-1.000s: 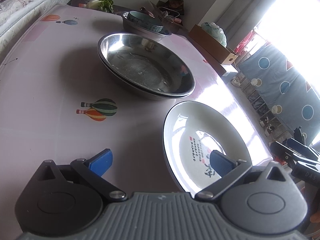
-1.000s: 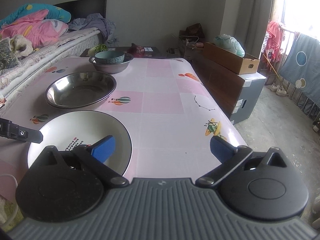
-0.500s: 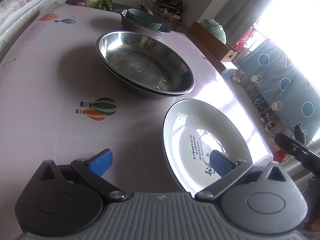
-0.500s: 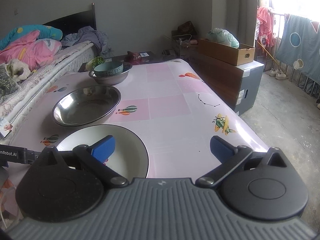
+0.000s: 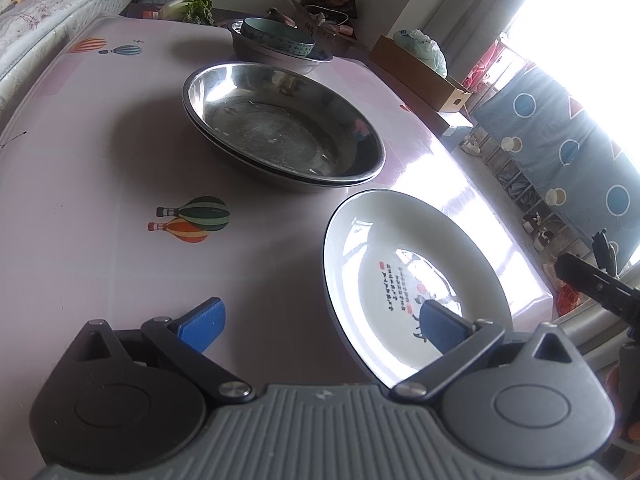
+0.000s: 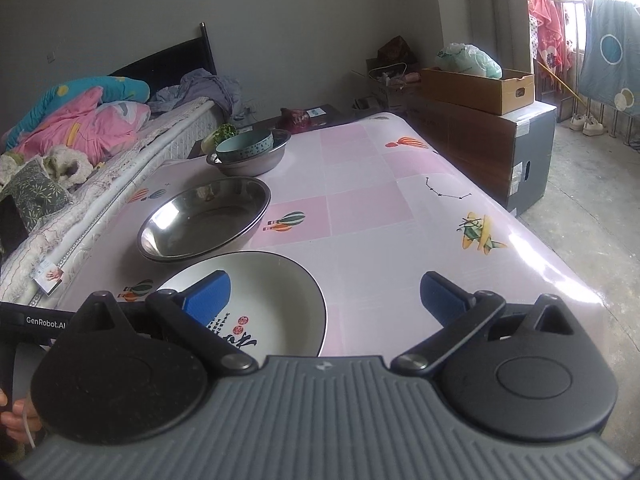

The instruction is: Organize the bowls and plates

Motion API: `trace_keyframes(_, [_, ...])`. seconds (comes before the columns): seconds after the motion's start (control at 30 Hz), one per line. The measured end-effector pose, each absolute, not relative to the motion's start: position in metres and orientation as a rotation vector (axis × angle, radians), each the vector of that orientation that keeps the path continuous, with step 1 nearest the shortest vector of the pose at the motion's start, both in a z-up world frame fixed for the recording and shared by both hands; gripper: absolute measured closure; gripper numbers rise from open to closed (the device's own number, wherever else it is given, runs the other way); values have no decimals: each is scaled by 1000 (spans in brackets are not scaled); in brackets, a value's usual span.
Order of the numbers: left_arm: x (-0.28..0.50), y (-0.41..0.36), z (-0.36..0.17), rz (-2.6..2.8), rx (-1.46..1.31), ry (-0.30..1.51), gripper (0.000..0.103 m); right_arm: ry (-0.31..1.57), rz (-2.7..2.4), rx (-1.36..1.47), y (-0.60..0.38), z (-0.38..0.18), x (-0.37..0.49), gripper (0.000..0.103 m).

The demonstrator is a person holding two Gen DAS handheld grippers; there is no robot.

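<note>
Jaws wide on both grippers, empty, near white plate (image 5: 400, 264).

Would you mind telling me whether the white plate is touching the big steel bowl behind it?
Apart. The left wrist view shows a strip of pink tablecloth between the white plate and the steel bowl.

On the counter (image 6: 360, 216) three groups stand in a row running away from the near edge. Nearest lies the plate (image 6: 276, 300). Just behind it sit the stacked metal basins (image 6: 204, 220), close to the plate's rim. Farther back stands a metal bowl (image 6: 260, 160) with a smaller bowl (image 6: 244, 146) inside it. A bed (image 6: 100, 168) runs along the counter's left side; a cardboard box (image 6: 476, 88) stands to the right, off the counter.
</note>
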State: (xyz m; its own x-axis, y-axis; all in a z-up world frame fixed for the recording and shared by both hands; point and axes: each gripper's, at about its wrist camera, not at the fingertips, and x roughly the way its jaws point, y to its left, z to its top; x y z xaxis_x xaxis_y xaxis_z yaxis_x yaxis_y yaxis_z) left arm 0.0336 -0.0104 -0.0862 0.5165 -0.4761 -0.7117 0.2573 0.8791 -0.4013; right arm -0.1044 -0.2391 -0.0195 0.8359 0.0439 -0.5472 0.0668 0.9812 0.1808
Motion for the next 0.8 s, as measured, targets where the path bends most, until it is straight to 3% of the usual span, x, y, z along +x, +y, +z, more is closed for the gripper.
trace_keyframes(0.3, [32,-18,-86,-437,-194,927,0,631,-82,222,-242,-34,-98,3])
trace_keyframes(0.53, [31,-17,-88,-435,-190,904,2,638,-43,260,-242,-42,-89,16])
trace_keyframes(0.8, [30,-17,-86,-479,-204,898,38,707,28,347,-244,-63,-72,46])
